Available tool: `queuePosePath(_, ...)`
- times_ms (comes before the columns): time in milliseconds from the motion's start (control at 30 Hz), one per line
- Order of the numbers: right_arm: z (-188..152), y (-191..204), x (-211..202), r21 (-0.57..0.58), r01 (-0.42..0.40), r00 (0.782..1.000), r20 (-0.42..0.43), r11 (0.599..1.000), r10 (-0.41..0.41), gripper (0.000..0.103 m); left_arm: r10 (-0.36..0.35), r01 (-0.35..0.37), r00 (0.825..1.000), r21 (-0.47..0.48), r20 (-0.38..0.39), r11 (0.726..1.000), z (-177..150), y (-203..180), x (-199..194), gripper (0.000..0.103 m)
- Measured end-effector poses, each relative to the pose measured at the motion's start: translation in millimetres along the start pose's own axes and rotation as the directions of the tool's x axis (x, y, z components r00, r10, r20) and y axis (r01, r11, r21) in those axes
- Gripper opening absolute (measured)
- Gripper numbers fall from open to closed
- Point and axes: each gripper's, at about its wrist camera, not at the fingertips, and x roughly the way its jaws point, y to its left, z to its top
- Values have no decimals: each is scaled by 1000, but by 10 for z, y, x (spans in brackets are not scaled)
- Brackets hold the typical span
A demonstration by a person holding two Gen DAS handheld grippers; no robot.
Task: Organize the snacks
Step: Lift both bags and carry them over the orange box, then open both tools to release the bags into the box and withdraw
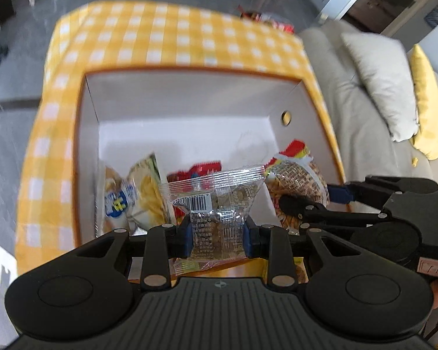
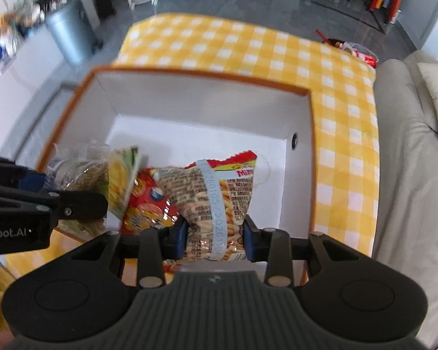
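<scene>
Packets pinched in both hands. Left gripper (image 1: pixel 217 234) clamped on clear barcode packet (image 1: pixel 216 201); right gripper (image 2: pixel 216 237) clamped on noodle-stick bag (image 2: pixel 216 201). Both hung over near end of white box (image 1: pixel 184 99), long axes pointing ahead along fingers. Box floor lay straight below me; I judged right bag nearer free corner.

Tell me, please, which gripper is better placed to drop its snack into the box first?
Right, marginally: the right gripper holds its stick-snack bag over bare box floor, while the left gripper holds its clear packet above other snacks.
</scene>
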Motion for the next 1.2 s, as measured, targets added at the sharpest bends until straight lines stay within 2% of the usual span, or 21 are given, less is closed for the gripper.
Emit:
queuePosePath(100,37,36,197,-64,34,998,-46,997,-37,35,-2,1,998,-17,-59,1000,37,70,176,35)
queuePosePath(300,90,30,476,-96,7,991,-136,995,-20,35,14,-16,991,-20,-131,1000,85,78,414,35)
queuePosePath(733,181,-3,657,-156,53,966,-244,986,-91,34,1,-10,982,-43,-190,999,167,-12,722,35)
queuePosePath(800,183,14,665,-173,59,962,-252,983,-102,34,14,-24,982,-52,-191,998,160,-5,755,35)
queuePosePath(967,160,61,668,-225,74,957,-258,972,-132,36,-8,-9,978,-81,-206,997,142,6,810,35)
queuePosePath(1033,154,53,633,-230,74,960,-248,970,-132,43,7,-23,979,-73,-205,997,138,-1,812,35)
queuePosePath(1200,167,16,493,-242,74,968,-214,967,-128,52,26,-43,978,-79,-206,996,137,-16,809,36)
